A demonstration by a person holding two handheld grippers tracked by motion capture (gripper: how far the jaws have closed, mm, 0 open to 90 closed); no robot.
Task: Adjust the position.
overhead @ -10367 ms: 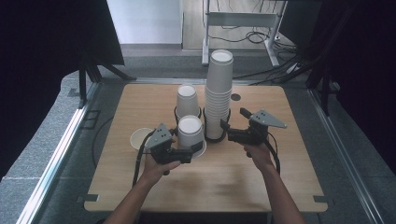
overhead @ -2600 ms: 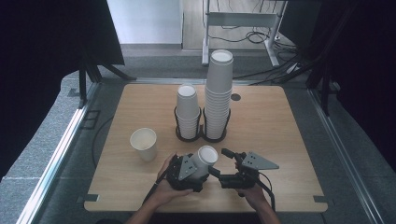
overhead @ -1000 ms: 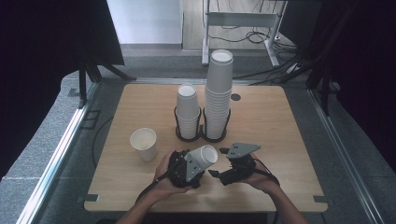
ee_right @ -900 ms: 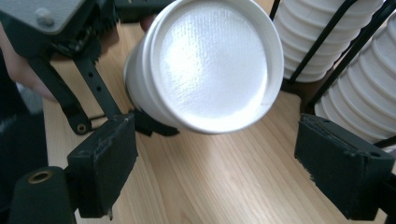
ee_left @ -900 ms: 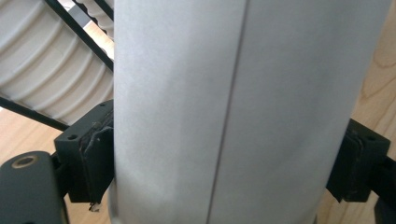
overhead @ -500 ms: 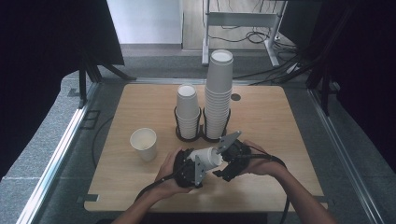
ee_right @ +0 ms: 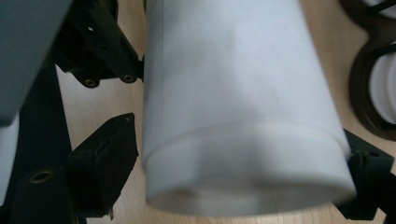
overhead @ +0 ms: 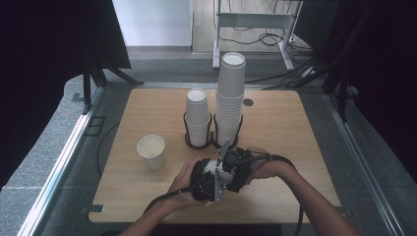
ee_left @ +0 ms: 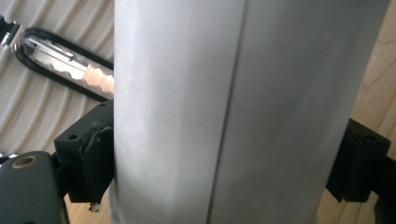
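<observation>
both grippers meet low over the near middle of the tabletop (overhead: 295,147), just in front of the two cup stacks. the left gripper (overhead: 206,178) has its jaws clamped on the sides of a white paper cup (ee_left: 243,112), one black jaw pressed against each wall in the left gripper view. the right gripper (overhead: 237,167) faces it from the other side; in the right gripper view its jaws stand wide on either side of the cup's rim end, close to the rim, and whether they press on it i cannot tell. a single open cup (overhead: 151,151) stands apart to the left. the short stack (overhead: 198,118) and the tall stack (overhead: 230,98) sit in a dark double holder (overhead: 212,143) behind the grippers
</observation>
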